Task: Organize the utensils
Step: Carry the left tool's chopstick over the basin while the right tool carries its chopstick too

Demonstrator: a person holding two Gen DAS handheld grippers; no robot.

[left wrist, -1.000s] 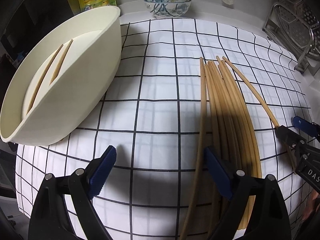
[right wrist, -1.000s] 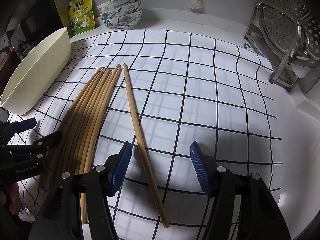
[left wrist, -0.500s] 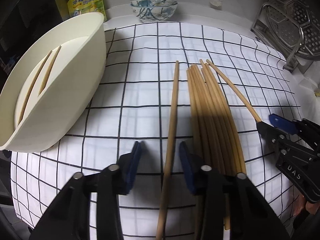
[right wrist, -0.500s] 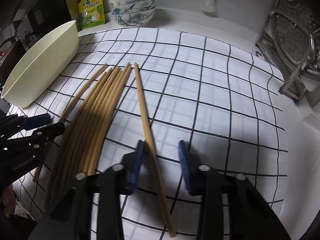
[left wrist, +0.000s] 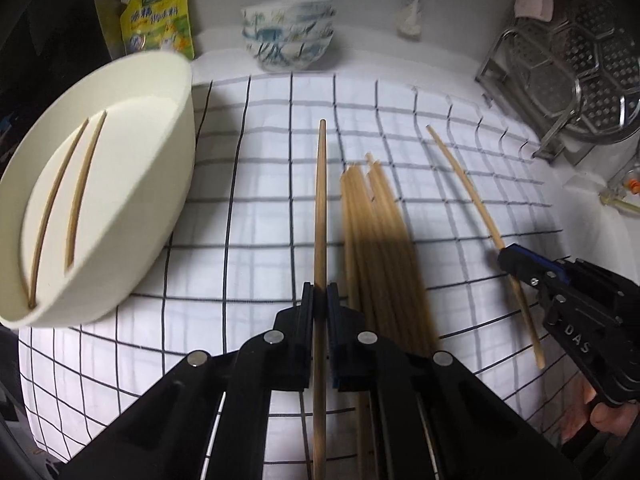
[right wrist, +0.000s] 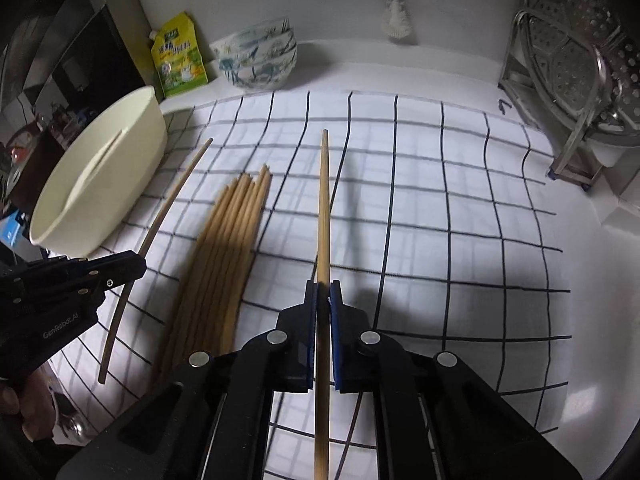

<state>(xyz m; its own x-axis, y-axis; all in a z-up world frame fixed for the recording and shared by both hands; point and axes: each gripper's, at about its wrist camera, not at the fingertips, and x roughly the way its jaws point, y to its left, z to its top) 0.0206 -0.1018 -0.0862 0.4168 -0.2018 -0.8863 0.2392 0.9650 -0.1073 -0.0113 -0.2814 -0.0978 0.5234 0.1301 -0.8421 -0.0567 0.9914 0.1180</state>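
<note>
A: What is cut off?
B: My left tool (left wrist: pixel 319 300) clamps one chopstick (left wrist: pixel 320 208), my right tool (right wrist: pixel 323 296) another (right wrist: pixel 324 208); their near ends leave frame.
A: Surroundings?
B: Checked cloth (right wrist: pixel 440 208) on the bench; blurred bundle (left wrist: pixel 376 240) right of the basin (left wrist: pixel 132 184).

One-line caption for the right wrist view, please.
Right gripper shut on one chopstick above the checked cloth; loose chopsticks and cream tub to its left.
</note>
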